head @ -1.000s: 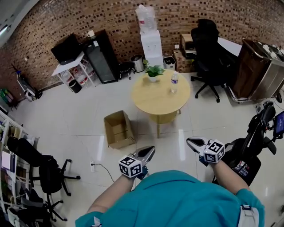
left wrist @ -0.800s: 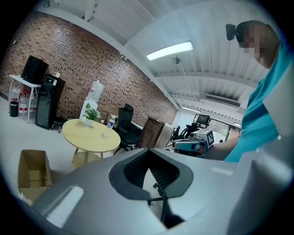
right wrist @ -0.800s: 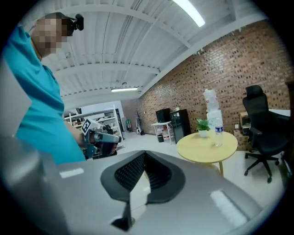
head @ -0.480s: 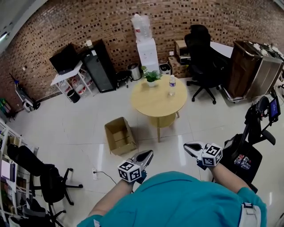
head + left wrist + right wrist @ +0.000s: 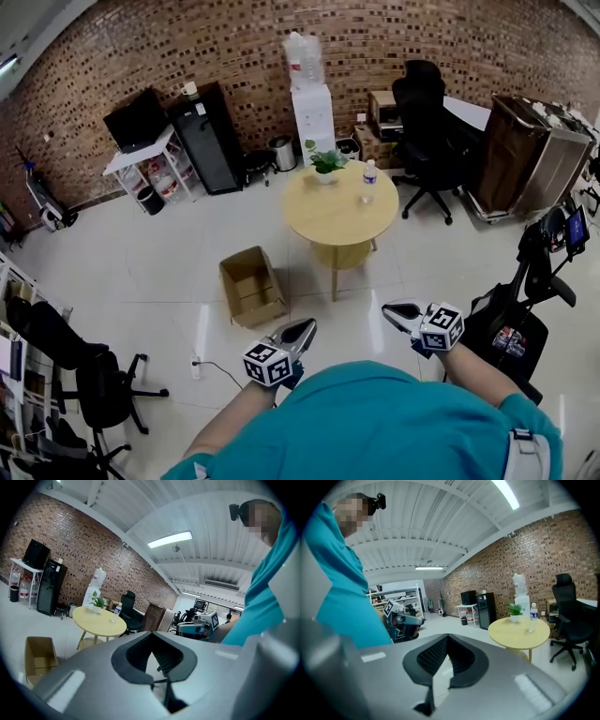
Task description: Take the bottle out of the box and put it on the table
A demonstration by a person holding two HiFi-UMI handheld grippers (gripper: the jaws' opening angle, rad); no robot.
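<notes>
A clear water bottle [image 5: 368, 174] stands upright on the round yellow table [image 5: 333, 217], near its far right edge beside a small potted plant [image 5: 326, 161]. It also shows in the gripper views, bottle [image 5: 118, 608] and bottle [image 5: 533, 611]. An open cardboard box [image 5: 250, 284] sits on the floor left of the table and looks empty. My left gripper [image 5: 298, 330] and right gripper [image 5: 396, 309] are held close to my body, well short of table and box. Both are shut with nothing between the jaws: left gripper [image 5: 152, 641], right gripper [image 5: 448, 639].
A water dispenser [image 5: 312, 98], a black cabinet [image 5: 211, 127] and a white side table [image 5: 141, 155] line the brick wall. Black office chairs stand at the far right [image 5: 427, 131] and near left [image 5: 94, 380]. A wooden cabinet [image 5: 516, 164] and a black stand [image 5: 525, 300] are on the right.
Both grippers have drifted slightly left in the head view as I moved. They remain shut and empty. The bottle and the box stay where they were.
</notes>
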